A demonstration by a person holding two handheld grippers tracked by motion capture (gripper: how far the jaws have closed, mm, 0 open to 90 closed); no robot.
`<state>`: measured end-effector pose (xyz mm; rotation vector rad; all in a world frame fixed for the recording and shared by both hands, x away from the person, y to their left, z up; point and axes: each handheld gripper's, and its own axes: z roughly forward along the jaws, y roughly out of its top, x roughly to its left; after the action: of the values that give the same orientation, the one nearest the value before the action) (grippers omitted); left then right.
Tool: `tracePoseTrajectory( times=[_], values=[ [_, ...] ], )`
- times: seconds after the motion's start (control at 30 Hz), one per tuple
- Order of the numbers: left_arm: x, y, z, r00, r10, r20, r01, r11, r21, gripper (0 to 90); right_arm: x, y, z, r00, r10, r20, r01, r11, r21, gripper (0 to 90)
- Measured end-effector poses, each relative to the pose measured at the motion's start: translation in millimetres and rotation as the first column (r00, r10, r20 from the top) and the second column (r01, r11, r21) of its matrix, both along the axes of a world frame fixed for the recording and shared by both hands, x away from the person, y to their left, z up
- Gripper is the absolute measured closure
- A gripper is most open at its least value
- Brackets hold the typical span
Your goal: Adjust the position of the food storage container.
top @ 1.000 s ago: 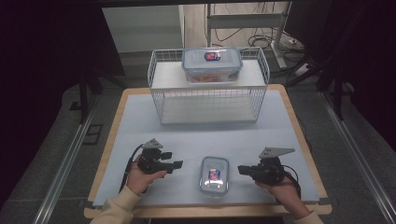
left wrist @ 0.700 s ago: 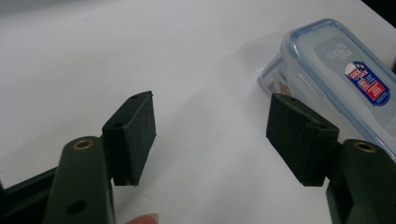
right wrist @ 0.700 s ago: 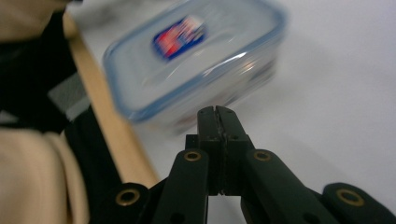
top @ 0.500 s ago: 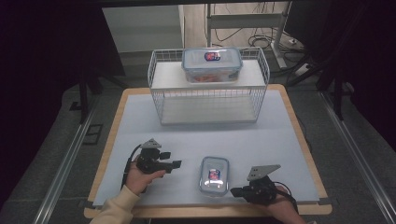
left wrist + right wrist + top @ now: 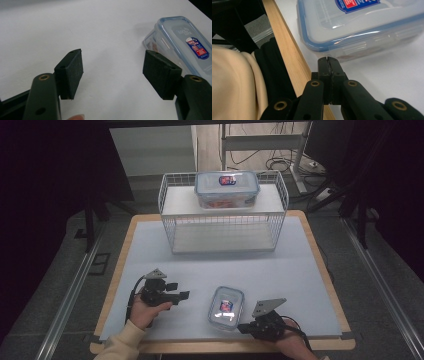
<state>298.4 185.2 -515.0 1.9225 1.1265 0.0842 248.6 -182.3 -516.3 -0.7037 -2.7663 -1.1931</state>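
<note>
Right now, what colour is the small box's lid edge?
Blue, clearest in the right gripper view: small box.

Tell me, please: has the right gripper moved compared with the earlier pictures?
Yes. In the high view the right gripper has shifted toward the table's near edge and leftward, ending at the near right corner of the small container, which stayed put.

Wire rack (image 5: 223, 227) w/ 2nd box (image 5: 227, 188) on top

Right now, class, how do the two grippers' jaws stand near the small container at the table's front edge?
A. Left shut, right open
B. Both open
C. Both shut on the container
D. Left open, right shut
D: the left gripper has a wide gap between its pads, while the right gripper has its jaws pressed together, empty, just short of the small container.
</note>
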Motion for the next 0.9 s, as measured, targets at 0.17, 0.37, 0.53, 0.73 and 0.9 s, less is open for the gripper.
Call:
tracePoseTrajectory(
  times=[0.17, 0.37, 0.53, 0.73, 0.9],
  values=[
    [-1.1, 6.3, 0.9, 0.9998, 0.021, 0.000, -0.021, 0.9996, -0.019, 32.5, -1.9, 21.1, -4.6, 0.9997, 0.020, 0.012, -0.020, 0.9998, 0.008, 89.9],
    [-1.7, 13.4, 1.7, 0.9994, 0.036, -0.002, -0.036, 0.9987, -0.037, 32.6, -2.1, 48.3, -9.8, 0.9991, -0.003, 0.041, 0.003, 0.9999, 0.013, 89.9],
    [-0.9, 13.5, 0.2, 0.9994, 0.035, -0.003, -0.035, 0.9990, -0.029, 32.6, 7.4, 69.3, -12.6, 0.9974, -0.039, 0.061, 0.038, 0.9991, 0.017, 89.9],
    [-0.7, 15.2, 0.2, 0.9992, 0.039, -0.001, -0.039, 0.9990, -0.022, 32.7, 13.6, 82.7, -14.7, 0.9943, -0.076, 0.075, 0.074, 0.9969, 0.028, 89.9],
    [-0.3, 16.0, -0.3, 0.9992, 0.041, 0.001, -0.041, 0.9990, -0.018, 32.7, 17.8, 99.9, -17.4, 0.9886, -0.115, 0.097, 0.112, 0.9930, 0.038, 89.9]
  ],
)
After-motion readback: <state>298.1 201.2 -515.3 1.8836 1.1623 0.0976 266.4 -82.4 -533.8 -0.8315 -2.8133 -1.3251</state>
